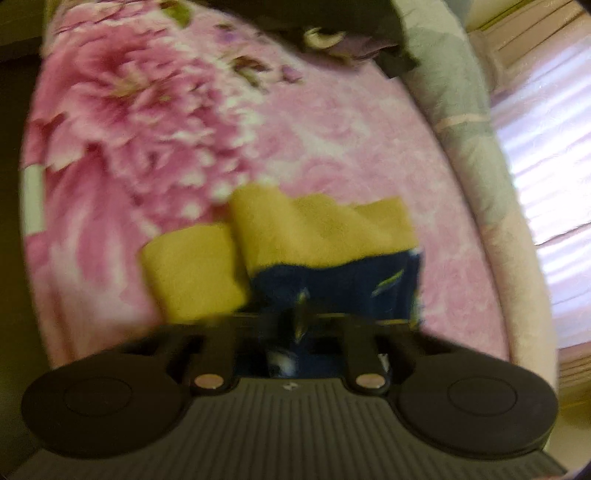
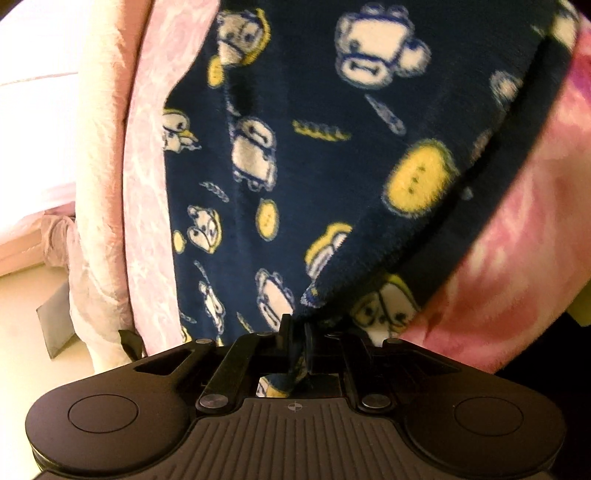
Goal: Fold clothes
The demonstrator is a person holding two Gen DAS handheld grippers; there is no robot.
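Observation:
A navy fleece garment with white and yellow cartoon animals hangs stretched over the pink floral blanket. My right gripper is shut on a bunched edge of it. In the left wrist view the same garment shows its navy side with mustard-yellow cuffs hanging beyond it. My left gripper is shut on the navy fabric near those cuffs. The view is blurred.
The pink floral blanket covers the bed. A pale grey-green quilt runs along its right side. A dark garment lies at the far end. Pale floor shows at the left of the right wrist view.

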